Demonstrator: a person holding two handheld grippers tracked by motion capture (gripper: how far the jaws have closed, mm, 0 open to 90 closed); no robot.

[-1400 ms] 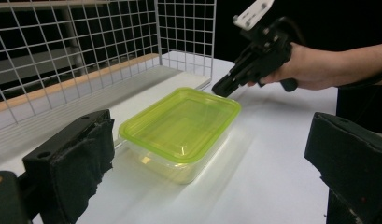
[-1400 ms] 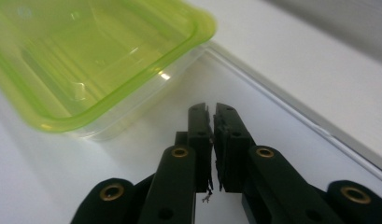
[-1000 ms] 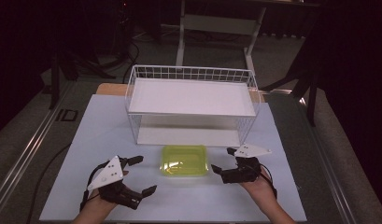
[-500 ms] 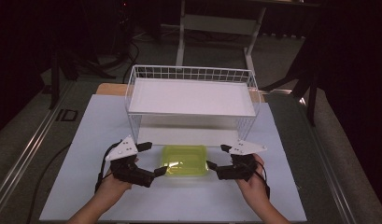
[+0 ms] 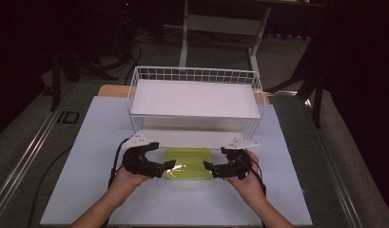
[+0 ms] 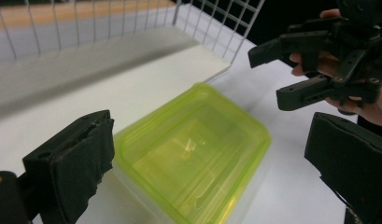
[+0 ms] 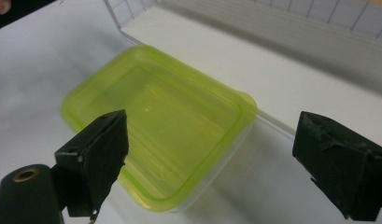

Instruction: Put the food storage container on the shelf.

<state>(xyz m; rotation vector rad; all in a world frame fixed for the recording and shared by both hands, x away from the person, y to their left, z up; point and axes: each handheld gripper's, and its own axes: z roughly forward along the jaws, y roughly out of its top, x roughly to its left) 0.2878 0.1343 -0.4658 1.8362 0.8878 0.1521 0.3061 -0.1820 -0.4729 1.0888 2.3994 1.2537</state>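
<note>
White sheeting covers the table [image 5: 87, 190], with a wire basket [image 5: 194, 78] at frame centre. Below it lies a yellow-green lidded container [image 5: 188, 164], long axis left-right. The left gripper [image 5: 164, 165] and right gripper [image 5: 209, 167] flank its short ends, equally near, both wide open and empty.

The high view looks forward and down from above the person's side, taking in the whole white surface [image 5: 87, 142] from afar. Each gripper view rides low and close, looking along its own claw. Both share the green box [image 6: 193, 154] and the basket [image 7: 319, 18]: basket at 12 o'clock, box centered in both.
</note>
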